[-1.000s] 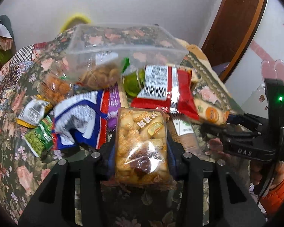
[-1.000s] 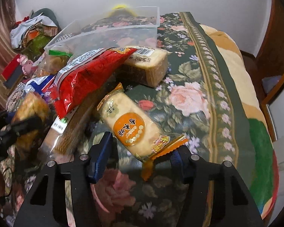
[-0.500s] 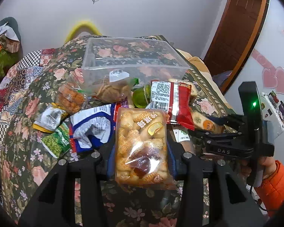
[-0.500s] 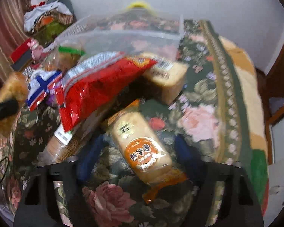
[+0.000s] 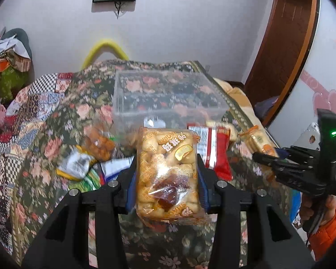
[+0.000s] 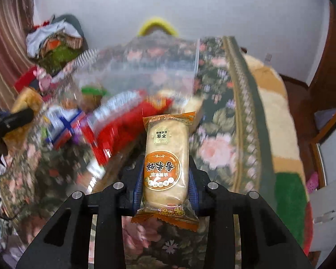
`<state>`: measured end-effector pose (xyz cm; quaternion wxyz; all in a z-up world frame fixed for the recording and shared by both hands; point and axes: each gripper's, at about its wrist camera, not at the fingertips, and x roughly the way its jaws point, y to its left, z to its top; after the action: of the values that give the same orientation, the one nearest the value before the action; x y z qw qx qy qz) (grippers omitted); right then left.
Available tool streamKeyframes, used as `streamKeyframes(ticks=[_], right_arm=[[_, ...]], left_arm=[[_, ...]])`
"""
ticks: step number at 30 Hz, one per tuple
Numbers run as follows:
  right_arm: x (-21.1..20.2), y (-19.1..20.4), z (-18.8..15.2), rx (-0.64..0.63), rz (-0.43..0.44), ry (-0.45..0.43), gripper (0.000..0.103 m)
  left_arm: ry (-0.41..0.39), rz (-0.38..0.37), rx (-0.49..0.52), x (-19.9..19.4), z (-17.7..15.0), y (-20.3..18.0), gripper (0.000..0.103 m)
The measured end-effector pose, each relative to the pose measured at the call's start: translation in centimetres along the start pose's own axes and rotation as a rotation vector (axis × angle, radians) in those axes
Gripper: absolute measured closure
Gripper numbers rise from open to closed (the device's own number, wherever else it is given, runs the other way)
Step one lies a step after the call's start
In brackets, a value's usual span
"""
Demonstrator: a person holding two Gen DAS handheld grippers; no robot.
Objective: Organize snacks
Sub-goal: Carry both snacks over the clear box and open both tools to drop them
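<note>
Clamped between blue pads of left gripper [image 5: 168,174]: clear biscuit bag [image 5: 169,174], upright, held above floral cloth [image 5: 62,121]. Clamped likewise in right gripper [image 6: 165,174]: orange-labelled cake pack [image 6: 165,165], long axis pointing fwd, clear of cloth. Both grippers narrowed onto their packs, pads touching the wrappers each side. Two grippers, one pack apiece. One clear plastic box [image 5: 168,96] beyond, w/ loose snack pile in front: one red packet [image 5: 212,148], one blue-white packet [image 6: 65,127], others too blurred to count.

White wall [image 5: 190,22] — brown door [image 5: 286,33]
</note>
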<state>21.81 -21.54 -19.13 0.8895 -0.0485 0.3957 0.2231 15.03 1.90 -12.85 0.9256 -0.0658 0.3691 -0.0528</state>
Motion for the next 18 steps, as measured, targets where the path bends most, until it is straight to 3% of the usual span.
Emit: streamKeyframes(ticks=[10,18], right_arm=[[-2.5,1.8,5.3,-0.028,0.009,-0.159,0.072],[-1.3,2.8,8.7,-0.036,0.016,-0.206,0.072]], left_arm=[[-0.079,0.014,0.009,-0.2,5.7,1.3,0.059],[-0.106,0.041,0.018,1.8,9.2,2.4,0.059]])
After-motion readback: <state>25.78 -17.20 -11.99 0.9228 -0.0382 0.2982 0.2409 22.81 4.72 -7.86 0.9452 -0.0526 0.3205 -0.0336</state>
